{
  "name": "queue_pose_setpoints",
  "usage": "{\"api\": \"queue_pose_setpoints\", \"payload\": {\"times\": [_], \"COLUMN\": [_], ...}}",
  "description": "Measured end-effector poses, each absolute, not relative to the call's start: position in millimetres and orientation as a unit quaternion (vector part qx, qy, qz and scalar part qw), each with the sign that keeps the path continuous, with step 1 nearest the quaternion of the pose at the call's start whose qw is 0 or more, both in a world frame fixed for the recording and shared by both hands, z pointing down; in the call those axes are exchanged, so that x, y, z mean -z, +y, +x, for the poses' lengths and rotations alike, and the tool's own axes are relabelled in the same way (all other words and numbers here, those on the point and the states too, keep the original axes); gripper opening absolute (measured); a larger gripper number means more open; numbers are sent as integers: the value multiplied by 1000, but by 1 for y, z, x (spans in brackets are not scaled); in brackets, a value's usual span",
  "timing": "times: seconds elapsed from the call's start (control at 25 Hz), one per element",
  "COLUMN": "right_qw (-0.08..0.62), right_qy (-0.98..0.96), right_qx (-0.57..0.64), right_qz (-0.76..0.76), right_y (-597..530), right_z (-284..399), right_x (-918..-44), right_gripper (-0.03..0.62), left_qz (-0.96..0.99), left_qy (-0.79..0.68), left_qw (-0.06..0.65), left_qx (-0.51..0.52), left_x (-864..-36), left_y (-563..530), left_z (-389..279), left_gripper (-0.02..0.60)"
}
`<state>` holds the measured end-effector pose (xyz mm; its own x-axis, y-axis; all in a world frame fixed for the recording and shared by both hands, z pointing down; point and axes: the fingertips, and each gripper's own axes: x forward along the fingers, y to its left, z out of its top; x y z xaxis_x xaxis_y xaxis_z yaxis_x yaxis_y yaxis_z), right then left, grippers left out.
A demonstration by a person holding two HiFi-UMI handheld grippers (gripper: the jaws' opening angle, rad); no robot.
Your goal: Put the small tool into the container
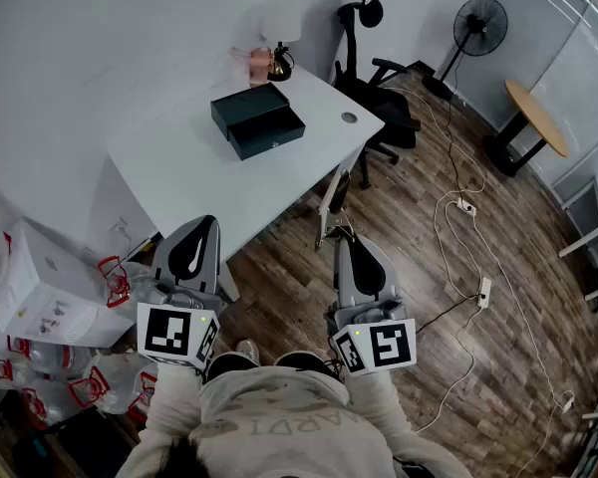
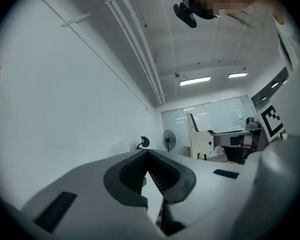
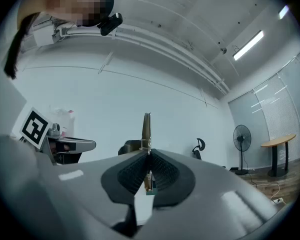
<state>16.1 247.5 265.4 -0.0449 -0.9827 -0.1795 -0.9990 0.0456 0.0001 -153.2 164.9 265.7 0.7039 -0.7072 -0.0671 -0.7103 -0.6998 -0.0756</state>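
Note:
A dark green open box (image 1: 258, 119), the container, lies with its lid beside it on the white table (image 1: 179, 162) in the head view. Both grippers are held low near the person's body, short of the table's near corner. My right gripper (image 3: 148, 154) is shut on a thin metallic small tool (image 3: 146, 129), which sticks up past the pads edge-on. In the head view the right gripper (image 1: 344, 239) points toward the table, well short of the box. My left gripper (image 2: 148, 154) is shut with nothing between its pads; the head view shows this left gripper (image 1: 205, 223) by the table's near edge.
A lamp and a pink item (image 1: 264, 63) stand at the table's far edge. A black office chair (image 1: 379, 98) sits right of the table, with a fan (image 1: 478, 18) and a round wooden table (image 1: 536, 118) beyond. Cables and a power strip (image 1: 483, 289) cross the floor. A white box (image 1: 40, 297) and plastic bottles lie at left.

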Motion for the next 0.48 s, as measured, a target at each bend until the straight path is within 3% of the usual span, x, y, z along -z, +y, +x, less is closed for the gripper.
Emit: {"api": "queue_pose_setpoints", "payload": {"times": [0.48], "right_qw": [74], "right_qy": [714], "right_qx": [-62], "right_qz": [-693], "right_y": [237], "right_z": [7], "right_x": [-267], "right_gripper": [21], "left_qz": [-924], "left_qy": [380], "left_qw": [50], "left_qx": [-15], "left_x": [-267], "left_y": [153], "left_z": [-163], "left_gripper": [5]}}
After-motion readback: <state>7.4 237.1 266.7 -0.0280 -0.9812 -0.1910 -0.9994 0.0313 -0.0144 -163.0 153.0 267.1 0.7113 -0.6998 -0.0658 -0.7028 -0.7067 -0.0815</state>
